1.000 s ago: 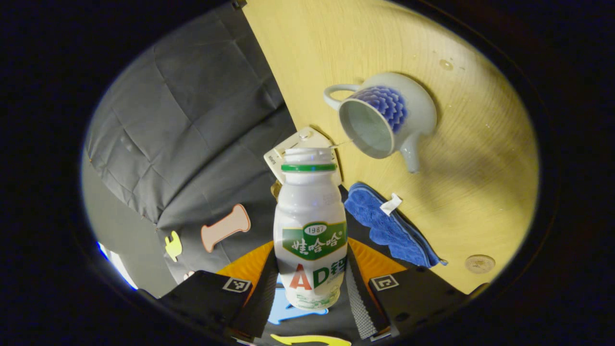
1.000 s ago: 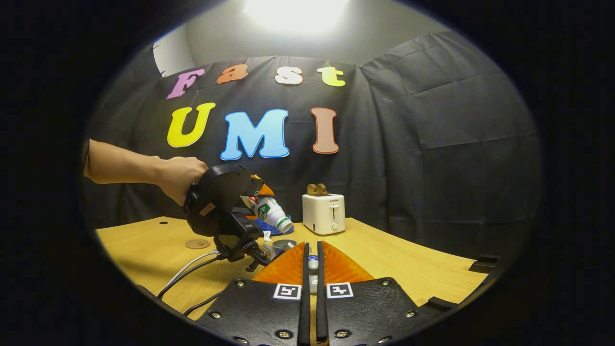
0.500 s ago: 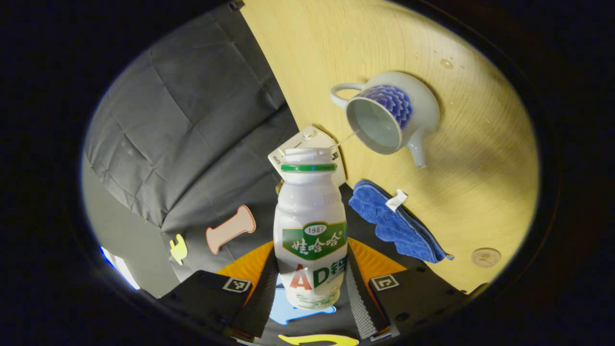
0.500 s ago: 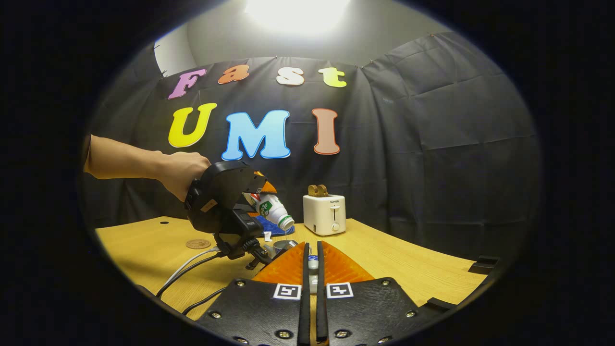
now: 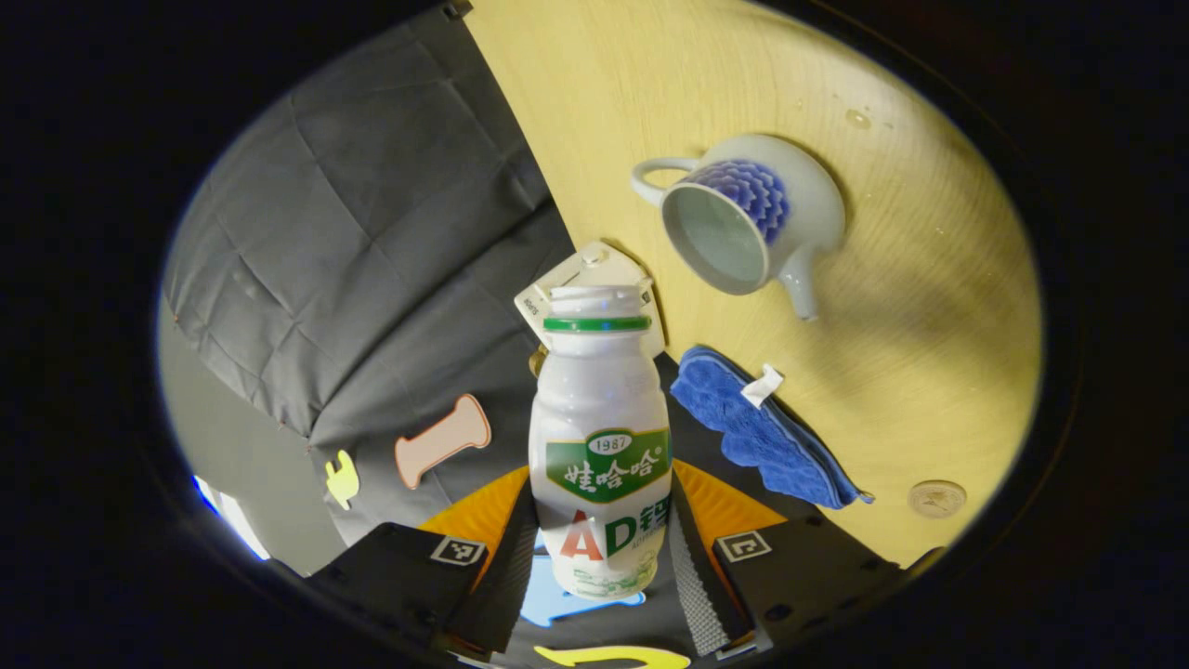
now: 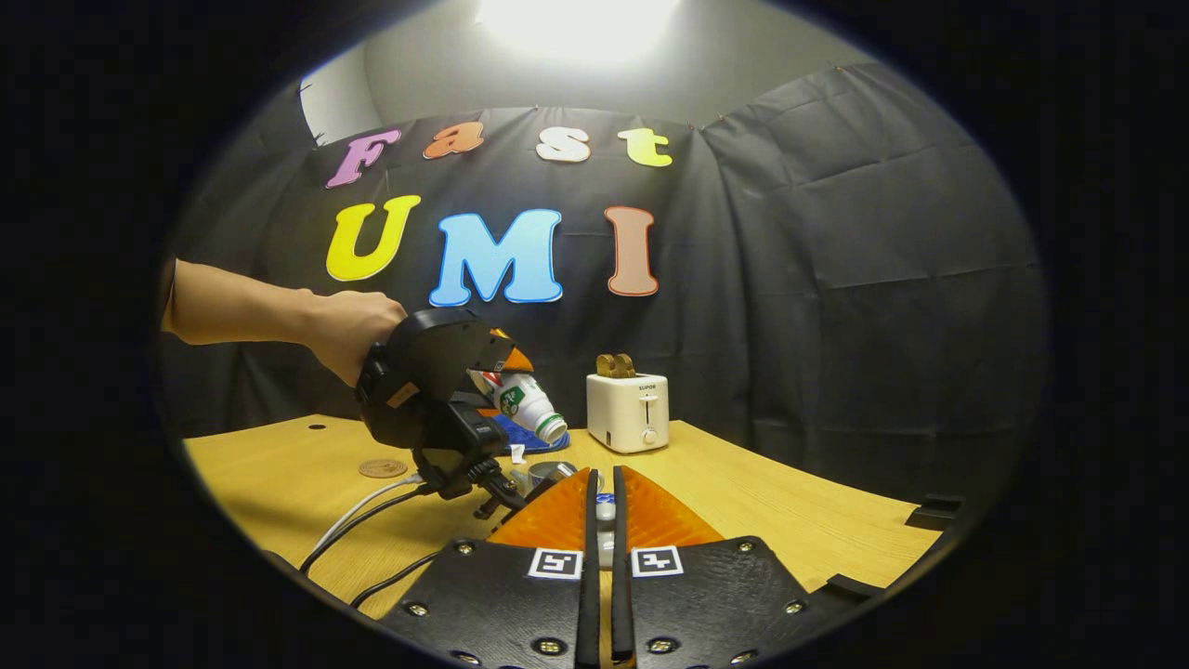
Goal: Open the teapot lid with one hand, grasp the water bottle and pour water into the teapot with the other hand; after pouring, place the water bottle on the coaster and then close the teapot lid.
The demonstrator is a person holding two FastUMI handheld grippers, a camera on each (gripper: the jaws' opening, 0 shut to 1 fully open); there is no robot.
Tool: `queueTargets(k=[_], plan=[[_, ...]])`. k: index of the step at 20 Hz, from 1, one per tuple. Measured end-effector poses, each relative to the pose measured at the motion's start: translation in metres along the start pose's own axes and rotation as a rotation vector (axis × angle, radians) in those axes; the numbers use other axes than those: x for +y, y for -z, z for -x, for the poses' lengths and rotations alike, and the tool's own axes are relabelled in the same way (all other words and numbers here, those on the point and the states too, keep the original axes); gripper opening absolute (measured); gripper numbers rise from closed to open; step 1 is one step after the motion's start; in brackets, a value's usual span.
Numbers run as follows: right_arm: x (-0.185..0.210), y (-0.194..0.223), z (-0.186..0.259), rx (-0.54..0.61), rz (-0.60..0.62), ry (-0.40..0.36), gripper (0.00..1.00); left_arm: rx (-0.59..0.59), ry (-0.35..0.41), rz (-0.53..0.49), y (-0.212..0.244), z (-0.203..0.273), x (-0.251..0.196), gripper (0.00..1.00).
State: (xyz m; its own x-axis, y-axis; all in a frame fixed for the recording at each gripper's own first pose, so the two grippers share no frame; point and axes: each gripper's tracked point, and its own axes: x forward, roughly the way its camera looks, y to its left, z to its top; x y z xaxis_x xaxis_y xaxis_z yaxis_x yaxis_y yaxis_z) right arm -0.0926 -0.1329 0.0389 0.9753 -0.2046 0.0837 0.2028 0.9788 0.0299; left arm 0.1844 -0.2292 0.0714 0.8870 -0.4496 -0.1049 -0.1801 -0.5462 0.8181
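Left gripper view: fingers of the left gripper (image 5: 602,548) clamp the tilted water bottle (image 5: 601,446) above the open teapot (image 5: 743,223), so pouring looks near done; next, upright it onto the coaster (image 5: 936,498); right gripper (image 6: 602,506) fingers nearly closed on the lid (image 6: 605,510).

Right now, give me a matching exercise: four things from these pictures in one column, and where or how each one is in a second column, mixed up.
Things:
1. water bottle
2. teapot
3. coaster
4. toaster

States:
A. bare on the table, beyond the blue cloth
B. standing at the back, by the black cloth wall
C. tilted, clamped in the left gripper
D. lid off, mouth open

Pairs: 1-C, 2-D, 3-A, 4-B
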Motion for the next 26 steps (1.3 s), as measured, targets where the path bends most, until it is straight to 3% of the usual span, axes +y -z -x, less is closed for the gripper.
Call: queueTargets(k=[2,3,6,18,25,26], plan=[[0.0,0.0,0.0,0.001,-0.001,0.002,0.05,0.0,0.003,0.011,0.001,0.0,-0.002,0.75],[-0.001,0.001,0.0,0.003,-0.001,0.002,0.05,0.0,0.005,0.018,0.001,-0.001,-0.003,0.7],[0.0,0.003,0.0,0.008,-0.001,0.002,0.05,0.002,0.009,0.017,0.001,0.0,-0.005,0.8],[0.002,0.003,-0.001,0.01,0.004,0.003,0.05,-0.003,0.025,0.064,-0.003,0.0,-0.015,0.75],[0.001,0.004,-0.001,0.018,-0.011,0.003,0.05,-0.027,0.036,0.221,-0.005,0.006,-0.029,0.76],[0.002,0.004,0.0,0.018,-0.012,0.002,0.05,-0.03,0.034,0.242,-0.004,0.004,-0.032,0.81]])
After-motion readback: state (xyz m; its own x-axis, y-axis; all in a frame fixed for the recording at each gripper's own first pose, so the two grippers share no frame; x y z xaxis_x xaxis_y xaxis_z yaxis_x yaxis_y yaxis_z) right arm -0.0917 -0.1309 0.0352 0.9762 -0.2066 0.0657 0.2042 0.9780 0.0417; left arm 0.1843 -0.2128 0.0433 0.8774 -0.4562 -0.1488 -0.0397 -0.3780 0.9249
